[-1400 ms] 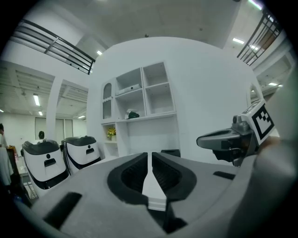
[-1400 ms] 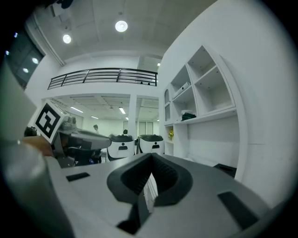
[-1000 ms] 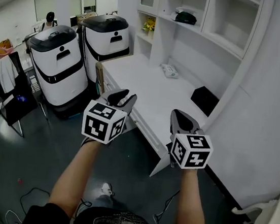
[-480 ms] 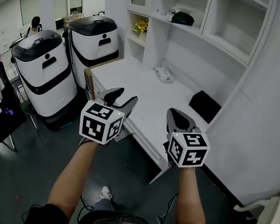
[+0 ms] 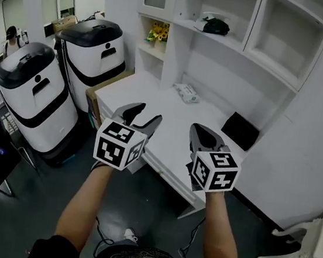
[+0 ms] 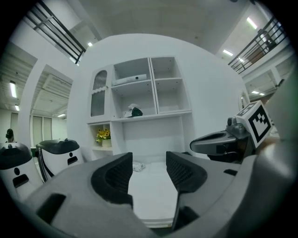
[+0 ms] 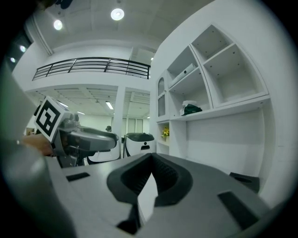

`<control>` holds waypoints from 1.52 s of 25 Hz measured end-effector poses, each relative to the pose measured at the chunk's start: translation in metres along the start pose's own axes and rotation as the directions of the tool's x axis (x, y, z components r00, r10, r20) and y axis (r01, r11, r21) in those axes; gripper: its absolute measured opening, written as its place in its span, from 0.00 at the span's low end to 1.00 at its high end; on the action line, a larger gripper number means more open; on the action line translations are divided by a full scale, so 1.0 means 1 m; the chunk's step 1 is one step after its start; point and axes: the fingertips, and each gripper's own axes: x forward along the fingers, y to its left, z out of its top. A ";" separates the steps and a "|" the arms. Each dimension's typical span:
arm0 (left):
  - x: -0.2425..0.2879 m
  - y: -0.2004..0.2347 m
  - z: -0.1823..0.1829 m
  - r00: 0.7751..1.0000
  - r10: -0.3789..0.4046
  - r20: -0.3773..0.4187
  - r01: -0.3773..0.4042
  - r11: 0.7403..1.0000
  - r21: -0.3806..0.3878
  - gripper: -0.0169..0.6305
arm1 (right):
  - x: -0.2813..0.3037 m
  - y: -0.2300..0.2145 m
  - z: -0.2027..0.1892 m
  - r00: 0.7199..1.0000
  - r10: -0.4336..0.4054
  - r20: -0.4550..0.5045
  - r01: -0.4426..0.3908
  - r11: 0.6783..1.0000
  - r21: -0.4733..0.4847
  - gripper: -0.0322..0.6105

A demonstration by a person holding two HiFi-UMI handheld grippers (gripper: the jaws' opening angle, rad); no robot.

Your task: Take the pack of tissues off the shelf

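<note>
A dark green and white bundle (image 5: 212, 25) lies on the middle shelf (image 5: 243, 48) of the white wall unit; it also shows in the left gripper view (image 6: 133, 111) and the right gripper view (image 7: 191, 109). A white soft pack (image 5: 186, 93) lies on the white desk (image 5: 166, 138) below. Both grippers hover at the desk's near edge, far from the shelf. My left gripper (image 5: 145, 114) (image 6: 149, 162) has its jaws opening, with nothing between them. My right gripper (image 5: 200, 127) (image 7: 151, 158) is shut and empty.
Two white machines with black tops (image 5: 27, 96) (image 5: 98, 46) stand left of the desk. Yellow flowers (image 5: 157, 32) sit in a low shelf niche. A black box (image 5: 240, 130) rests on the desk's right end. A white chair (image 5: 304, 256) is at lower right.
The left gripper's jaws have spread apart. The view has swung left to right, so the desk and shelves sit more central; both grippers keep about the same place.
</note>
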 end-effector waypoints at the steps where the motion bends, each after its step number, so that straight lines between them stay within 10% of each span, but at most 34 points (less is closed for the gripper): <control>1: 0.002 0.007 0.000 1.000 -0.015 -0.001 0.015 1.000 0.004 0.39 | 0.007 0.003 0.001 1.000 -0.008 -0.002 0.008 1.000 0.002 0.06; 22: 0.069 0.052 0.024 0.977 -0.208 0.039 0.206 0.978 0.041 0.41 | 0.070 -0.017 0.025 0.989 -0.148 0.020 0.148 0.989 -0.009 0.06; 38: 0.204 0.089 0.101 0.963 -0.253 0.091 0.231 0.953 0.197 0.41 | 0.169 -0.116 0.052 0.987 -0.140 0.080 0.139 0.990 0.012 0.06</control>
